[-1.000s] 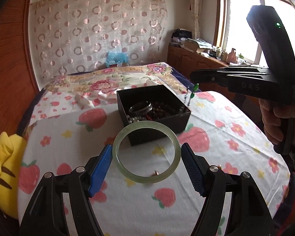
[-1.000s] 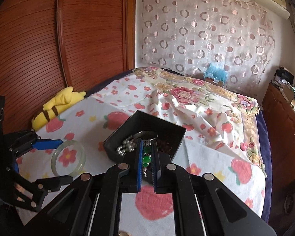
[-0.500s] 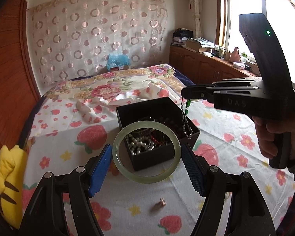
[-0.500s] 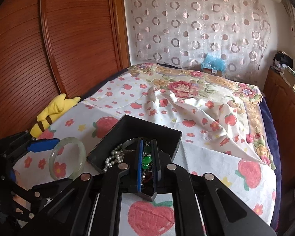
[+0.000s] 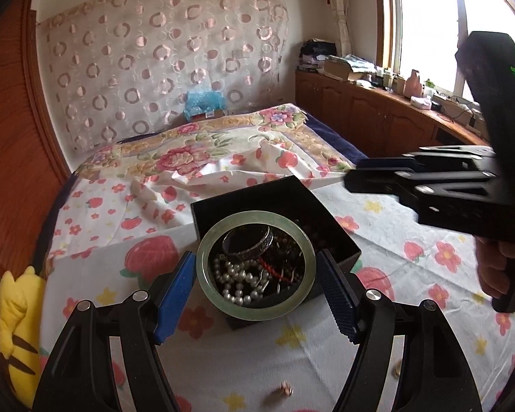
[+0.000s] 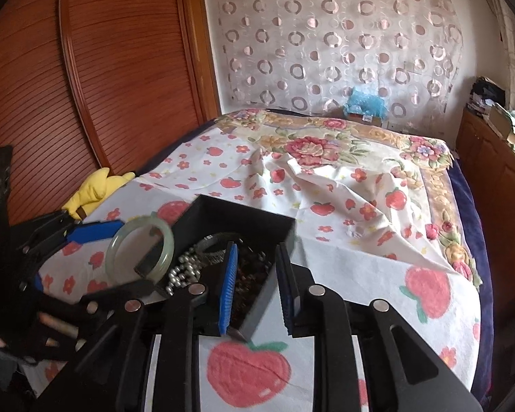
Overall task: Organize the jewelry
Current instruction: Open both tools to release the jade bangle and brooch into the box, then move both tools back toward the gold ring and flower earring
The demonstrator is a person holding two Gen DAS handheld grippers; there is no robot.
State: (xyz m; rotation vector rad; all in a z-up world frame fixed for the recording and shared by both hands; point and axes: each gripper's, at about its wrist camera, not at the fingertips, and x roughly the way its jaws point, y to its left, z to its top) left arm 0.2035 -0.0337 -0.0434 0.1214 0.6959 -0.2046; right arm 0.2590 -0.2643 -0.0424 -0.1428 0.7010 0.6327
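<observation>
Over the open black box on the bed, the left gripper carries the green jade bangle, its blue fingers spread wide and pressing the ring's outer rim on opposite sides. The bangle hangs nearly flat, its hole facing up toward the camera, so that pearls and a dark silver bracelet in the box show straight through it. That is the relation the coming move turns on: the ring sits above the near half of the box, not wholly inside its walls, and its near edge overhangs the front rim. I judge a release here risks the bangle catching that rim, so a little more travel toward the far wall seems wise. The right gripper is beside it over the box's right corner, its fingers opening with nothing between them that I can see. A small loose piece lies on the strawberry sheet in front of the box.
</observation>
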